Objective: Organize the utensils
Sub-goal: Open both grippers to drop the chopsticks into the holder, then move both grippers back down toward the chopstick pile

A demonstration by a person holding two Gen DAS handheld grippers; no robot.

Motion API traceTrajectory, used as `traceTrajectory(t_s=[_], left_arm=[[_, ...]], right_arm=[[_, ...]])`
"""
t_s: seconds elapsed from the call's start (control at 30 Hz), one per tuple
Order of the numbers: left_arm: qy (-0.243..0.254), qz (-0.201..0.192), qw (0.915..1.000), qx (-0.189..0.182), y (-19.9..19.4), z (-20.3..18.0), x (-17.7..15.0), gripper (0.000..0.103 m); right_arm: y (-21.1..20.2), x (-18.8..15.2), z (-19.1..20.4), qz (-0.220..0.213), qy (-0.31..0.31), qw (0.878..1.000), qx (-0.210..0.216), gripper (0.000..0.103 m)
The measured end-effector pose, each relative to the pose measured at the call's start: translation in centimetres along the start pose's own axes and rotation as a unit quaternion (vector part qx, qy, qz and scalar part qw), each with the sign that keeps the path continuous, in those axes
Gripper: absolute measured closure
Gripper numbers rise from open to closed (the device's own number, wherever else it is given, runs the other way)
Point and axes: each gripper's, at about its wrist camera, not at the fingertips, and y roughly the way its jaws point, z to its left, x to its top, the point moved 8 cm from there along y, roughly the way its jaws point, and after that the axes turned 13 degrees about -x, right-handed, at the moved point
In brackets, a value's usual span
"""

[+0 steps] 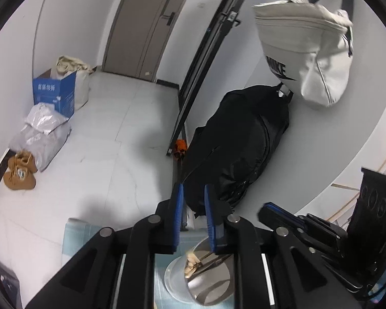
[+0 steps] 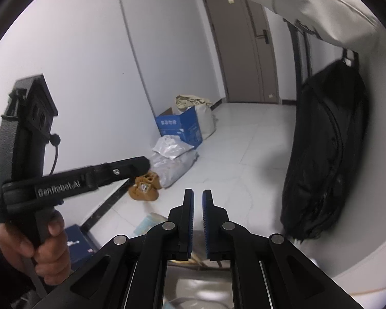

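Note:
A shiny metal cup (image 1: pixel 205 283) stands low in the left wrist view on a light blue surface (image 1: pixel 74 237), with wooden and dark utensil handles (image 1: pixel 193 262) leaning in it. My left gripper (image 1: pixel 194 193) is held above and beyond the cup, jaws a narrow gap apart with nothing between them. My right gripper (image 2: pixel 198 198) points out over the floor, jaws nearly together and empty. The metal cup (image 2: pixel 198 283) shows blurred under its fingers. The right gripper (image 1: pixel 283 213) also shows in the left wrist view, and the left gripper (image 2: pixel 131 167) in the right wrist view, held by a hand (image 2: pixel 38 247).
A black bag (image 1: pixel 239 141) and a white bag (image 1: pixel 303 49) hang on the wall at right. On the tiled floor at left lie a blue box (image 1: pixel 54 92), silver bags (image 1: pixel 41 134) and tan shoes (image 1: pixel 19 170). A grey door (image 1: pixel 146 25) stands beyond.

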Motion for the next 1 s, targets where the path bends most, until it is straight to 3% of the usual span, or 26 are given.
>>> traceTrajectory(t_s=[0.07,0.13,0.17,0.3,0.43,0.5,0.57,0.67,1.0], left_arm=[[-0.003,0.000,0.9999,0.014,-0.6,0.2,-0.2,0.074],[-0.007,-0.009,0.9998,0.019,-1.4,0.1,-0.4,0.053],[-0.006,-0.015,0.9996,0.025,-1.8,0.1,-0.5,0.051],[0.004,-0.024,0.9985,0.049,-2.9,-0.4,-0.9,0.048],[0.011,-0.029,0.9968,0.073,-3.9,-0.8,-1.4,0.036],[0.018,-0.036,0.9963,0.076,-4.6,-1.3,-1.7,0.036],[0.024,-0.040,0.9959,0.078,-5.2,-1.7,-2.0,0.035],[0.033,-0.043,0.9946,0.088,-5.9,-1.9,-2.6,0.024],[0.056,-0.056,0.9903,0.114,-7.4,-2.4,-4.9,0.020]], right_arm=[[-0.3,-0.1,-0.2,0.001,0.010,1.000,0.000,0.090],[-1.0,-0.4,-0.3,-0.001,0.022,1.000,-0.005,0.079],[-1.3,-0.5,-0.4,-0.002,0.028,1.000,-0.006,0.074],[-3.0,-1.1,-0.6,-0.007,0.049,0.999,-0.007,0.063],[-4.7,-1.2,-0.1,-0.024,0.053,0.998,-0.017,0.053],[-5.5,-1.1,0.1,-0.033,0.059,0.998,-0.017,0.047],[-6.3,-1.3,0.3,-0.039,0.066,0.997,-0.016,0.044],[-7.5,-1.9,0.8,-0.047,0.071,0.996,-0.012,0.042],[-9.8,-5.2,2.7,-0.052,0.077,0.996,-0.003,0.026]])
